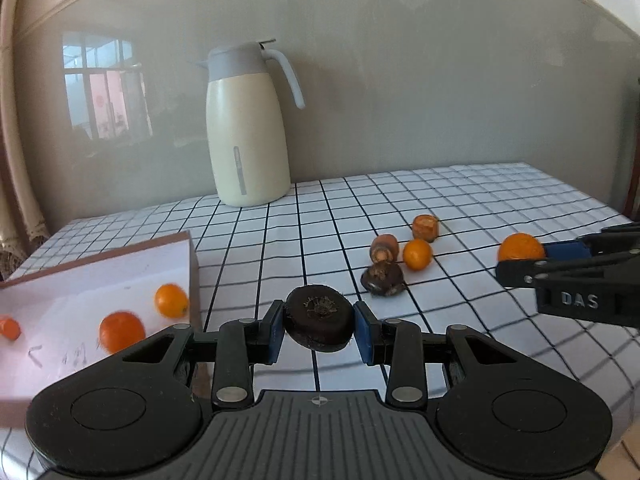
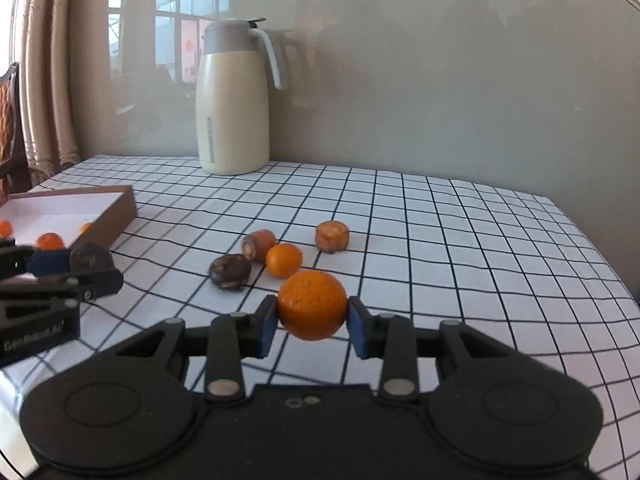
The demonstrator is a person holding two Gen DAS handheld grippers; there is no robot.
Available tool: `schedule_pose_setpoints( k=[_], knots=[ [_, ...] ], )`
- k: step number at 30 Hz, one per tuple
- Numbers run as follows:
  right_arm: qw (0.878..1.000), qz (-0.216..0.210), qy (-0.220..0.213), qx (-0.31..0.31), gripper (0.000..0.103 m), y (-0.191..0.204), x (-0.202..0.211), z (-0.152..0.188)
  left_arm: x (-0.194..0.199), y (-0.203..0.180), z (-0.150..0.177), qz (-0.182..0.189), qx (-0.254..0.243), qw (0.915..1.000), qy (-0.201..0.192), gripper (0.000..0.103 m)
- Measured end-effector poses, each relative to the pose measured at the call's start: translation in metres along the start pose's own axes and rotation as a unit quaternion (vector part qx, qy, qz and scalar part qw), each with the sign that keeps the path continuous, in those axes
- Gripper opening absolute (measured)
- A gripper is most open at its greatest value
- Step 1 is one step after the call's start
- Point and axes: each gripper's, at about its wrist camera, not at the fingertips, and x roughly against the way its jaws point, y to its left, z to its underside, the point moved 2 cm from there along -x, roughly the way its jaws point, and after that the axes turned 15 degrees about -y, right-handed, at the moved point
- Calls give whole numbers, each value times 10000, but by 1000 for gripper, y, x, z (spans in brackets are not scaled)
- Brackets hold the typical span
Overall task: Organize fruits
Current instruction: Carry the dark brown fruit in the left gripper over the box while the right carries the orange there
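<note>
A dark brown fruit (image 1: 319, 318) is clamped between the blue pads of the left gripper (image 1: 319, 330), lifted above the checked tablecloth (image 1: 460, 200) just right of the shallow box (image 1: 120, 264). In that box three orange fruits are seen: a small oval one (image 1: 171, 300) near the right wall, a rounder one (image 1: 121, 331) in front of it, and part of a third (image 1: 9, 327) at the left edge.

An orange (image 2: 312, 304) is gripped between the pads of the right gripper (image 2: 312, 322), held above the cloth, well to the right of the box. In the left view this same gripper appears at the right edge with the orange at its tips.

Between the two grippers, further from the box, a small cluster lies on the cloth: a second dark brown fruit (image 2: 231, 271), a carrot stub (image 2: 259, 245) just behind it, a small orange fruit (image 2: 283, 260) beside the stub, and a carrot chunk (image 2: 331, 236) standing a little apart on the far right.

A cream thermos jug (image 2: 232, 100) stands upright at the back of the cloth, behind the box and the cluster, against the grey wall (image 2: 440, 80).
</note>
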Motion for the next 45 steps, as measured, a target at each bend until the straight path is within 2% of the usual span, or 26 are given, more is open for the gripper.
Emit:
schedule_pose_setpoints(
  k=[10,25,36,45],
  knots=[
    [9996,-234,-122,64,28,26,31,-2,45,19,0,-181,-74,9996,-191,36],
    [9955,-796,-459,250,28,73,55,-13,92,86,9,-941,130,9949,-336,36],
    [9831,-1585,-808,422,28,126,63,-28,119,130,9,-1449,297,9874,-568,37],
    [9694,-2191,-964,542,28,170,57,-40,126,167,8,-1857,369,9801,-601,37]
  ],
)
